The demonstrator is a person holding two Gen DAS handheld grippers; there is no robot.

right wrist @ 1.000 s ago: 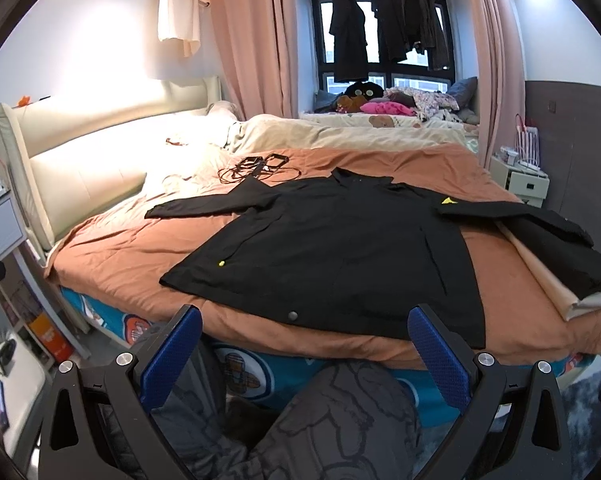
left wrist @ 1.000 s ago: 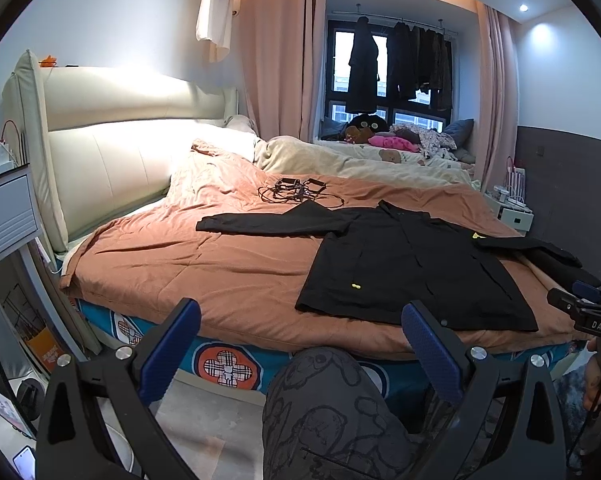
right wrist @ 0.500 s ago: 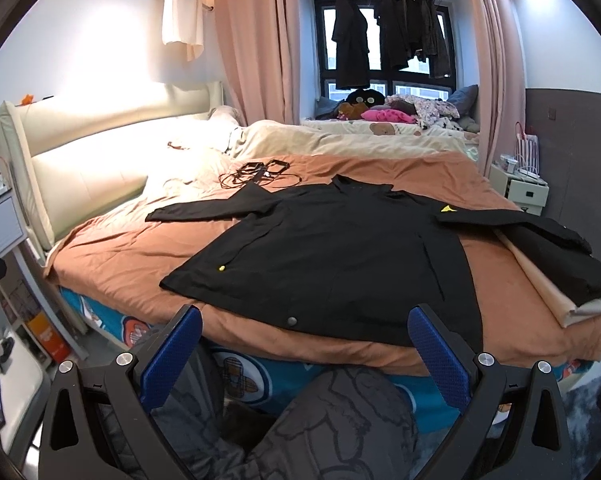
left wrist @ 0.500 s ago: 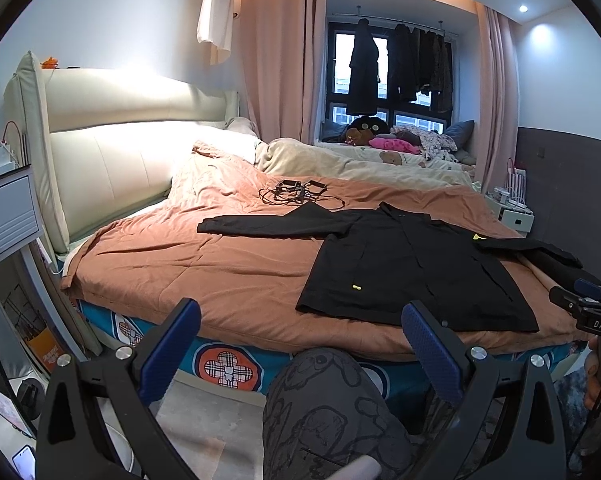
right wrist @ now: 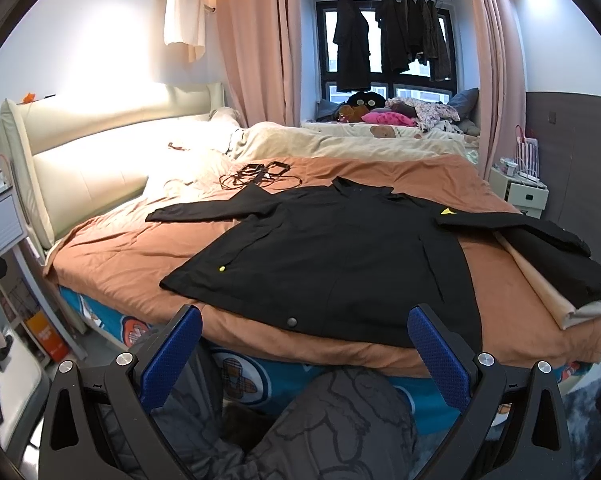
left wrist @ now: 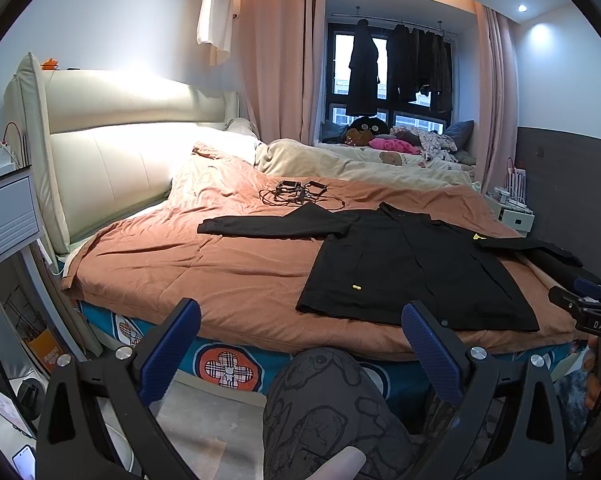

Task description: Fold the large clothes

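A large black jacket (left wrist: 412, 264) (right wrist: 332, 256) lies flat and spread on the brown bedcover (left wrist: 204, 256) (right wrist: 124, 248), hem toward me, one sleeve stretched out to the left. Its right sleeve runs over a folded pile at the bed's right edge. My left gripper (left wrist: 300, 344) hangs open below the bed's near edge, nothing between its blue pads. My right gripper (right wrist: 304, 348) is open too, short of the jacket's hem, and shows as a black tool (left wrist: 588, 312) at the right of the left wrist view. A patterned trouser knee (left wrist: 332, 400) (right wrist: 340, 420) sits between the fingers.
A tangle of black cables (left wrist: 296, 194) (right wrist: 256, 174) lies beyond the jacket. Folded black and beige cloth (right wrist: 556, 268) sits on the bed's right edge. A padded headboard (left wrist: 112, 140) and drawer unit (left wrist: 8, 216) stand left, a white nightstand (right wrist: 520, 192) right, dark clothes hang at the window (right wrist: 388, 36).
Both grippers stay open and have barely shifted; the right wrist view has drifted slightly so the bed sits a little lower in frame. The jacket has not moved.
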